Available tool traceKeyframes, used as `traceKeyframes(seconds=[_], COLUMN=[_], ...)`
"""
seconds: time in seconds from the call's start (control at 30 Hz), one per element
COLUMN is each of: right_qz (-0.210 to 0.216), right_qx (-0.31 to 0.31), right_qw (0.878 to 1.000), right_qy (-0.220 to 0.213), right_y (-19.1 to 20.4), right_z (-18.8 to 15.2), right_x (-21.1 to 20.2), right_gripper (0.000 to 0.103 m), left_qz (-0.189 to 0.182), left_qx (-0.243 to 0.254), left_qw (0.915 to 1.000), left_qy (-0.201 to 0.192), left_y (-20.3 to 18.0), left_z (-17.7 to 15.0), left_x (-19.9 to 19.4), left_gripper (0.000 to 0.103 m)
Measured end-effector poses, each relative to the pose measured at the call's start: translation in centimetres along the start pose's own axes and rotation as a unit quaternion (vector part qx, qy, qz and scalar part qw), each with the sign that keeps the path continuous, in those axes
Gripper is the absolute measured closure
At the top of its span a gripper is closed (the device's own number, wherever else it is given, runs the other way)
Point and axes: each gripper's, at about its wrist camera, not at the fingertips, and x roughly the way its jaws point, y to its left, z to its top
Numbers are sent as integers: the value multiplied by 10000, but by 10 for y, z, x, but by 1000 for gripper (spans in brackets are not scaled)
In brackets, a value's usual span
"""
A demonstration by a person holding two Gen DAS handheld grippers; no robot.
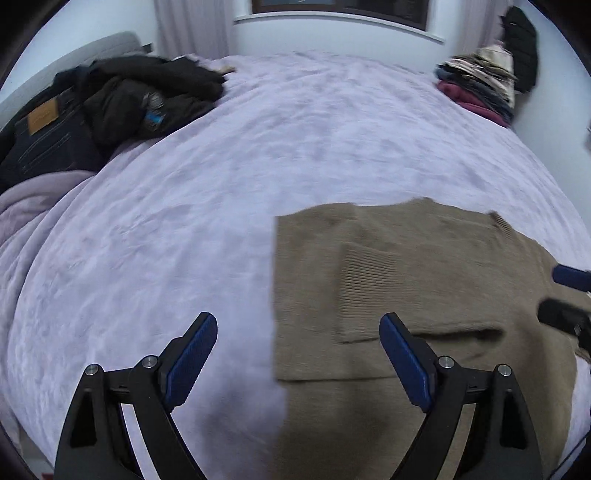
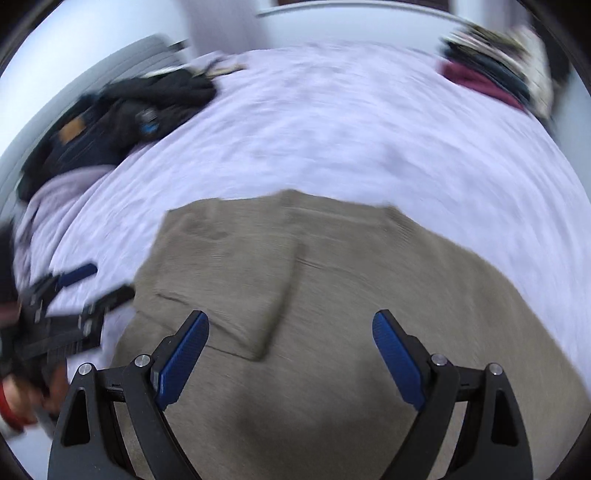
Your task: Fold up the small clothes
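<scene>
left tongs wide apart, holding nothing, over sweater's left edge | right tongs wide apart, holding nothing, above tan sweater lying part-folded on bed | left view only: window; right view blurred

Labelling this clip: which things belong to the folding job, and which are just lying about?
Job: tan sweater, left gripper, right gripper.
Lying about: dark clothes heap, folded stack, black garment on the wall.

Dark jacket and jeans lie on the lilac bedspread.
</scene>
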Motion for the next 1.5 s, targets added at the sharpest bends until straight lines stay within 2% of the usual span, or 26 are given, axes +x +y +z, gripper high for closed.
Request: traceKeyframes(seconds=[0.07, 0.13, 0.2, 0.27, 0.33, 0.37, 0.4, 0.43, 0.53, 0.6, 0.67, 0.7, 0.77, 0.87, 0.93, 1.0, 1.1, 1.17, 1.23, 1.27, 1.33, 1.37, 1.4, 1.43, 1.47, 1.5], right_qz=[36, -183, -406, -705, -1139, -1277, -1299, -1173, -988, -687, -520, -461, -249, 18, 363, 644, 986, 1104, 1121, 1159, 1273, 1330, 1379, 1434, 1448, 1399], right_qx=[-802, -1601, -2105, -2522, -2761, -2774, -2738, -2590, -1727, -607, 456, 846, 1932, 3169, 3582, 3856, 3968, 3982, 3935, 3935, 4074, 4178, 4281, 4376, 4451, 4460], right_qw=[9967, 9867, 9762, 9637, 9521, 9499, 9506, 9565, 9797, 9957, 9967, 9941, 9792, 9478, 9326, 9201, 9118, 9097, 9116, 9111, 9035, 8979, 8923, 8869, 8831, 8837], right_qy=[77, 191, 329, 518, 654, 669, 673, 657, 251, -114, -420, -502, -562, -347, -247, -257, -393, -418, -398, -390, -390, -396, -390, -371, -322, -262], right_y=[37, 73, 95, 110, 113, 109, 105, 100, 76, 38, -4, -21, -67, -119, -134, -141, -144, -140, -137, -137, -140, -143, -146, -148, -152, -154], right_z=[8, 10, 4, 0, -5, -6, -5, -2, 17, 26, 21, 16, -7, -50, -72, -87, -92, -89, -83, -82, -80, -81, -81, -81, -81, -79], right_x=[16, 39, 59, 87, 108, 111, 112, 110, 88, 60, 37, 30, 20, 23, 27, 28, 26, 30, 33, 35, 40, 42, 45, 48, 51, 51], right_gripper=[11, 11, 11, 15, 32, 35, 52, 93, 94, 94, 94, 94, 94, 94, 93, 88, 57, 49, 49, 49, 49, 49, 51, 69, 87, 97], left_qz=[11, 37, -87, -37, 96, 181, 256, 289, 244, 239, 265, 273, 272, 178, -29, -356, -849, -1007, -1134, -1210, -1322, -1388, -1441, -1432, -1424, -1415], left_qx=[-273, -322, -264, -75, 183, 260, 283, 245, 6, -33, 29, 64, 122, 93, 6, -96, -167, -221, -246, -256, -228, -208, -203, -221, -265, -314], left_qw=[9995, 9989, 9989, 9991, 9988, 9984, 9980, 9979, 9980, 9978, 9977, 9976, 9975, 9971, 9965, 9951, 9898, 9868, 9859, 9853, 9836, 9826, 9815, 9816, 9823, 9832], left_qy=[163, 333, 380, 414, 443, 472, 502, 531, 584, 616, 627, 627, 642, 736, 839, 914, 1129, 1247, 1209, 1178, 1206, 1220, 1242, 1241, 1184, 1111], left_y=[29, 43, 44, 35, 24, 20, 18, 19, 24, 25, 23, 22, 20, 21, 23, 25, 23, 20, 17, 15, 12, 12, 12, 12, 15, 19], left_z=[8, 15, 21, 25, 27, 27, 26, 25, 25, 26, 25, 26, 26, 30, 35, 42, 55, 60, 66, 67, 70, 72, 73, 74, 75, 77], left_x=[22, 43, 59, 73, 83, 88, 92, 95, 98, 99, 100, 100, 101, 103, 102, 104, 115, 125, 129, 129, 129, 130, 130, 128, 126, 124], left_gripper=[13, 13, 13, 13, 13, 13, 13, 13, 13, 13, 13, 13, 13, 13, 13, 13, 13, 13, 14, 18, 53, 64, 87, 93, 93, 93])
